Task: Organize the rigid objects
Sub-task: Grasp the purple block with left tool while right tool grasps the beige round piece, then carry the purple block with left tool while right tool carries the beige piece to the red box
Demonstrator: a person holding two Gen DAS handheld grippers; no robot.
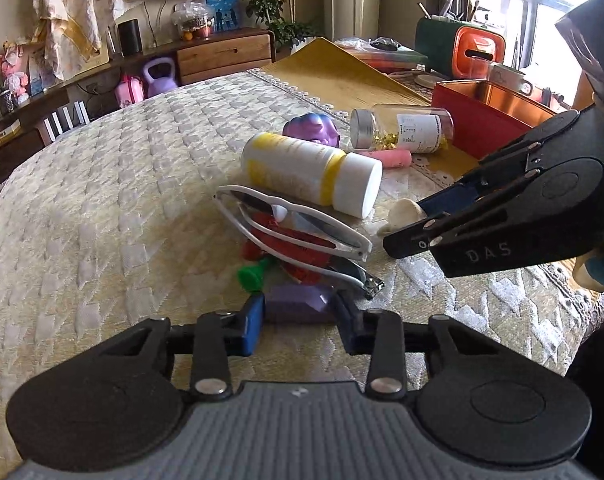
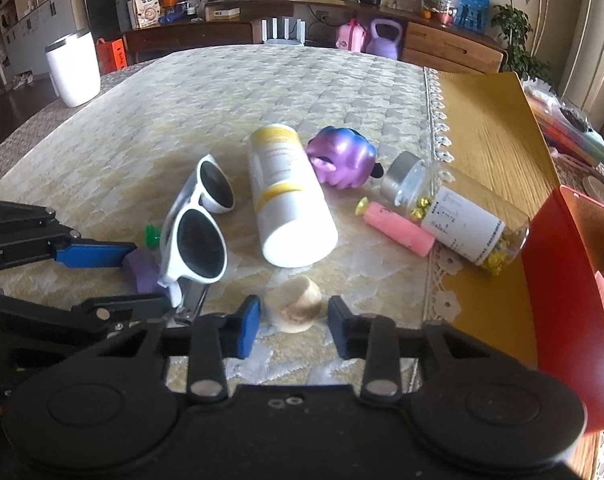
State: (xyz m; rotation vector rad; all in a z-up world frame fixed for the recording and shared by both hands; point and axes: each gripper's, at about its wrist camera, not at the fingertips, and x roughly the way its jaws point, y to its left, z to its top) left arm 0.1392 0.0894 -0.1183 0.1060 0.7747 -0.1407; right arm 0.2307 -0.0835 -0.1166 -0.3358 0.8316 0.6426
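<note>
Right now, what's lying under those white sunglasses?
Under the white sunglasses the left wrist view shows a red toy, a green piece and metal nail clippers poking out. The frames cover most of the red toy, so I can't tell what it is.

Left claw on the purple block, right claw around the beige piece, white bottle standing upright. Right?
Not quite: the white bottle lies on its side, as the right wrist view shows. The left claw does sit at the purple block, and the right claw around the beige piece.
</note>
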